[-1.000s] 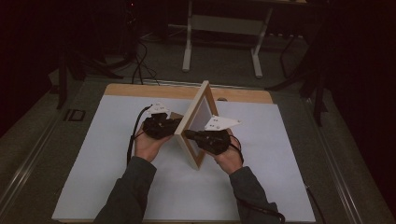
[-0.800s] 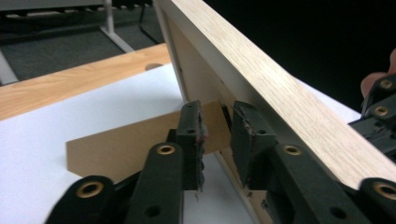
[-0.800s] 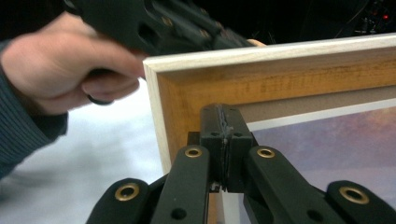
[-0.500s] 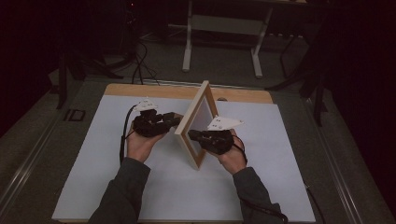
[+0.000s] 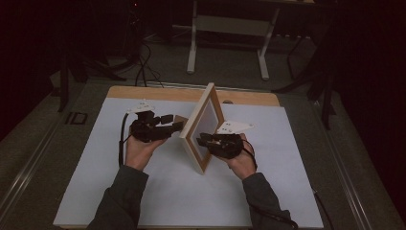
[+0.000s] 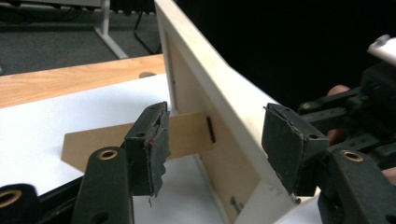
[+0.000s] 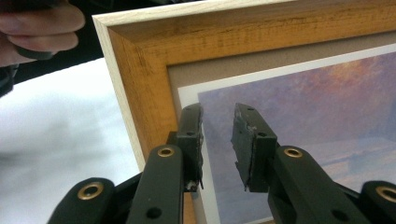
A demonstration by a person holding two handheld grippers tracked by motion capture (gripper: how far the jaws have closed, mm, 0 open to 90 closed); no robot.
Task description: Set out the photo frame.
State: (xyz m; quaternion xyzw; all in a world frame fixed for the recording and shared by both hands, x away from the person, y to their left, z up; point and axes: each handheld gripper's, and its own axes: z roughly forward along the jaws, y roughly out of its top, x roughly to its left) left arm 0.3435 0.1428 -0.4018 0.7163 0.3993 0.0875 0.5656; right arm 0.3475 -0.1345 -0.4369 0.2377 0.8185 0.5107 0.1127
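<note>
Picture frame [image 5: 203, 125] of pale, grained wood stands upright on edge on the white worktop [image 5: 95, 172], between the two grippers. Left gripper [image 5: 168, 125] has its worn black jaws spread wide, straddling the frame's plain back edge, holding nothing; a thin brown cardboard stand flap [image 6: 140, 140] juts from that back. Right gripper [image 5: 200, 139] faces the printed purple-sky picture [image 7: 322, 107], jaws narrowly parted and empty.

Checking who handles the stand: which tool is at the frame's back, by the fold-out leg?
The left tool: its open jaws face the frame back and cardboard leg. The right tool faces the picture side.
</note>
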